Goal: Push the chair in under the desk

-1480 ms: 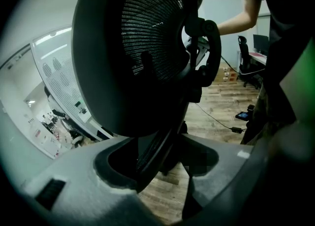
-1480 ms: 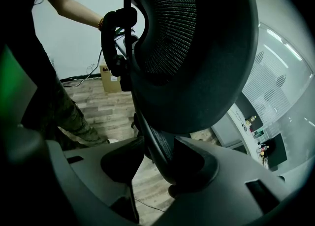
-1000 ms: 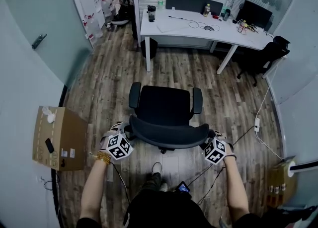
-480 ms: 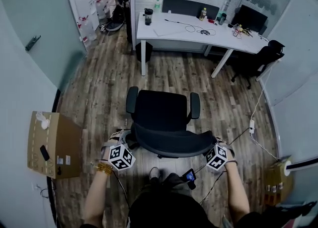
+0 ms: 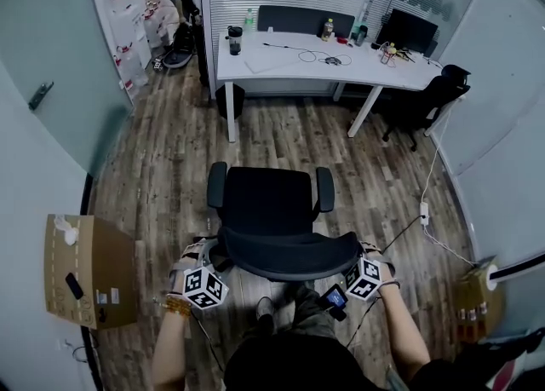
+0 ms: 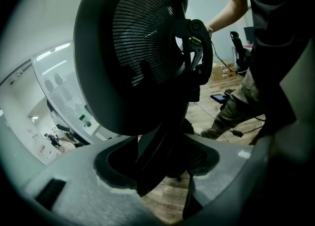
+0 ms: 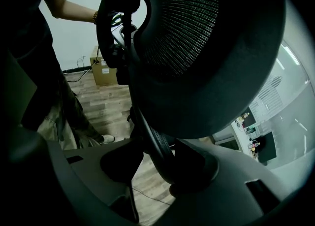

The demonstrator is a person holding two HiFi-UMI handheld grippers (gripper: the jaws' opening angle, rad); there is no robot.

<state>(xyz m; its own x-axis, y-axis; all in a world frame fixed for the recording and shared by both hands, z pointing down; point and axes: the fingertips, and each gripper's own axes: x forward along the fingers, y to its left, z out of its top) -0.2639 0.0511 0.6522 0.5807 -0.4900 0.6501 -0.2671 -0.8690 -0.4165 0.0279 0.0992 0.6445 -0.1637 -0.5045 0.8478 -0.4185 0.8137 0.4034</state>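
The counter (image 5: 281,61) stands well ahead across open floor, and the chair (image 5: 271,202) sits mid-room facing it, not yet under it. The left hand-held gripper (image 5: 213,253) and right hand-held gripper (image 5: 358,255) each clench an end of the chair's backrest. By my judgement the hold is made and most of the push is left.

Head view: chair (image 5: 266,202) base and wheels hidden under its seat and backrest; jaws of left gripper (image 5: 209,263) and right gripper (image 5: 359,263) tucked behind the backrest ends, only their marker cubes show; bottles (image 5: 328,29) on the desk (image 5: 281,64) too small to identify; both gripper views: chair back cut off by top edge, strut between the jaws too dark to resolve.
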